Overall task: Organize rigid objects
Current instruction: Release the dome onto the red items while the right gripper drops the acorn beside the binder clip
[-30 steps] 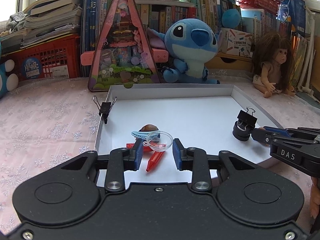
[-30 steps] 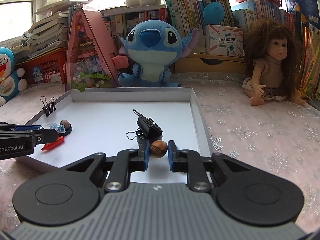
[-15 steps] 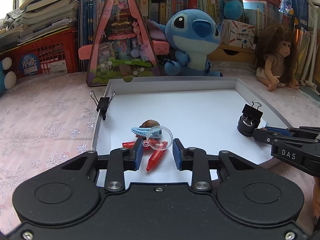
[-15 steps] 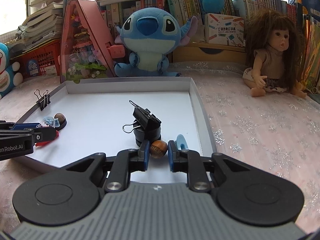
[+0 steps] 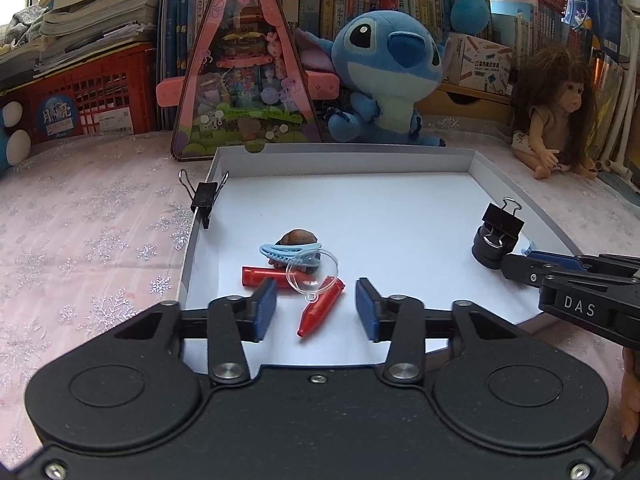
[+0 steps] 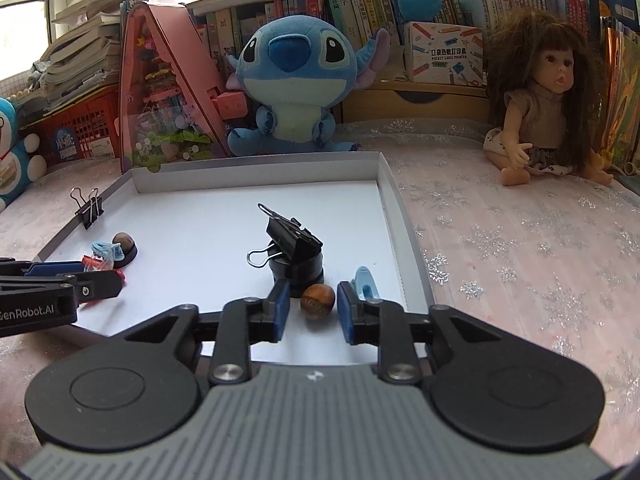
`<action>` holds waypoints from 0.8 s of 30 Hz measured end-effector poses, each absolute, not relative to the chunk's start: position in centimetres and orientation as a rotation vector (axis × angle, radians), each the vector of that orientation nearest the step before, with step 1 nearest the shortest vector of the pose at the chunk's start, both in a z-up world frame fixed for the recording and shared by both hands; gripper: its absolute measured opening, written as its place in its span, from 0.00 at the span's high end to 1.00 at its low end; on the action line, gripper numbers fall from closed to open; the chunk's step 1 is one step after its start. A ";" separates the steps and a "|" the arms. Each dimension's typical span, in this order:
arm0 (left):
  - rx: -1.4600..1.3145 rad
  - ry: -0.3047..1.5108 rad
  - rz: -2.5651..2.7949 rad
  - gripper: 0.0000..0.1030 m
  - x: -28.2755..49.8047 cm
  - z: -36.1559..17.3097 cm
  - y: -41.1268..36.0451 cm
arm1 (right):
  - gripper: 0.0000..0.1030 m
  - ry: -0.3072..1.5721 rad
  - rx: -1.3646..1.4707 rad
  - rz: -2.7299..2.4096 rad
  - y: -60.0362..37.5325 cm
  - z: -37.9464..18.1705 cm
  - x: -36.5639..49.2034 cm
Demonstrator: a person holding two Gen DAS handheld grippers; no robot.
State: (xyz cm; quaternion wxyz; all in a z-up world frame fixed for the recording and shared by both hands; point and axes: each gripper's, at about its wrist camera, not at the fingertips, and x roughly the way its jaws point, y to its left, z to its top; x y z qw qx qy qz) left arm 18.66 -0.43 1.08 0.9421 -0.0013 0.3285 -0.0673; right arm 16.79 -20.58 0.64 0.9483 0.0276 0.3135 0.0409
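Note:
My left gripper [image 5: 316,308] is opening over the near left of the white tray [image 5: 348,160]. A clear half-dome [image 5: 316,270] and a red crayon-shaped piece [image 5: 320,306] lie loose between its blue pads, untouched. Behind them are a second red piece [image 5: 260,275], a light blue clip [image 5: 288,250] and a brown nut [image 5: 298,237]. My right gripper [image 6: 313,308] is opening too. A brown ball [image 6: 317,298] rests on the tray between its pads with a gap on each side. Just beyond it a black binder clip [image 6: 294,238] lies on a black cylinder [image 6: 298,270].
Another binder clip [image 5: 204,198] grips the tray's left wall. A light blue clip [image 6: 366,282] lies by the right wall. Behind the tray stand a blue plush [image 5: 384,76], a pink triangular toy case [image 5: 244,80], a doll [image 5: 560,120] and a red basket [image 5: 92,100].
Both grippers' jaws have spread apart. The clear dome now lies lower, on the red pieces, and the brown ball sits free between the right pads. Neither hand has shifted.

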 end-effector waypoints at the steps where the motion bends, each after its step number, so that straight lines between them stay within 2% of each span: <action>1: 0.000 0.663 -0.135 0.49 18.4 1.2 -0.4 | 0.50 0.633 0.054 0.078 -20.5 0.7 16.6; 3: 0.003 0.645 -0.132 0.38 18.0 1.5 -0.4 | 0.40 0.621 0.055 0.072 -20.4 0.9 16.1; 6: -0.003 0.628 -0.140 0.30 17.1 2.1 -0.2 | 0.33 0.610 0.065 0.073 -20.4 1.2 15.3; 8: -0.008 0.622 -0.151 0.28 16.5 2.3 -0.1 | 0.27 0.602 0.065 0.070 -20.4 1.3 14.7; 14: 0.012 0.583 -0.154 0.25 14.3 3.1 -0.1 | 0.18 0.569 0.063 0.063 -20.2 2.1 13.1; 24: 0.012 0.571 -0.162 0.25 11.7 3.6 0.2 | 0.16 0.552 0.046 0.079 -19.9 2.7 10.9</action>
